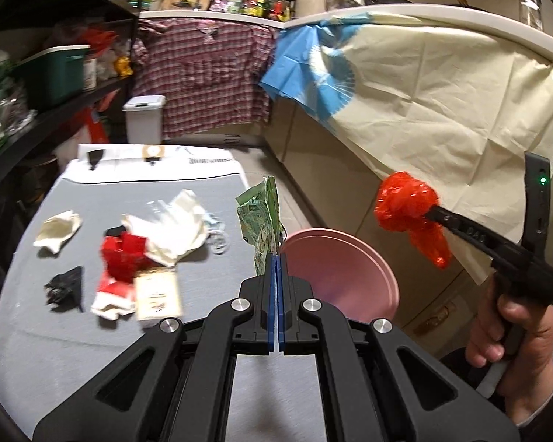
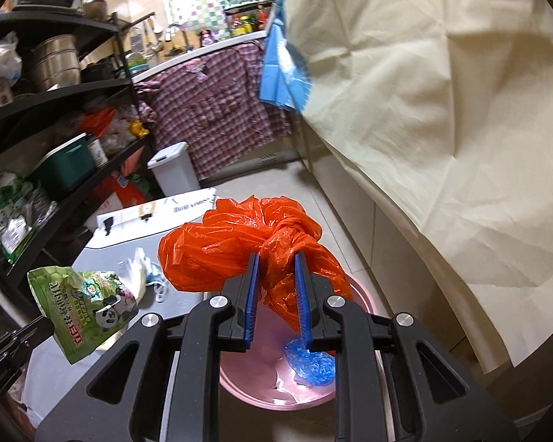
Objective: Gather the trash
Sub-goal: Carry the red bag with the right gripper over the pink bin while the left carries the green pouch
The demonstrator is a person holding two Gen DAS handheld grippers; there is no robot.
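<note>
The pink basin (image 2: 365,302) is half covered by the orange bag (image 2: 239,246). The crumpled litter on the table (image 1: 37,339) and the shelf goods (image 1: 3,118) are blurred beyond naming.

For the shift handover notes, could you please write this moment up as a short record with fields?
left gripper: shut on the green snack packet
right gripper: shut on the knotted orange plastic bag
pink basin: on the floor beside the table, below the orange bag
in basin: crumpled blue plastic
grey table: red wrapper, black scrap, white crumpled papers left to collect
</note>
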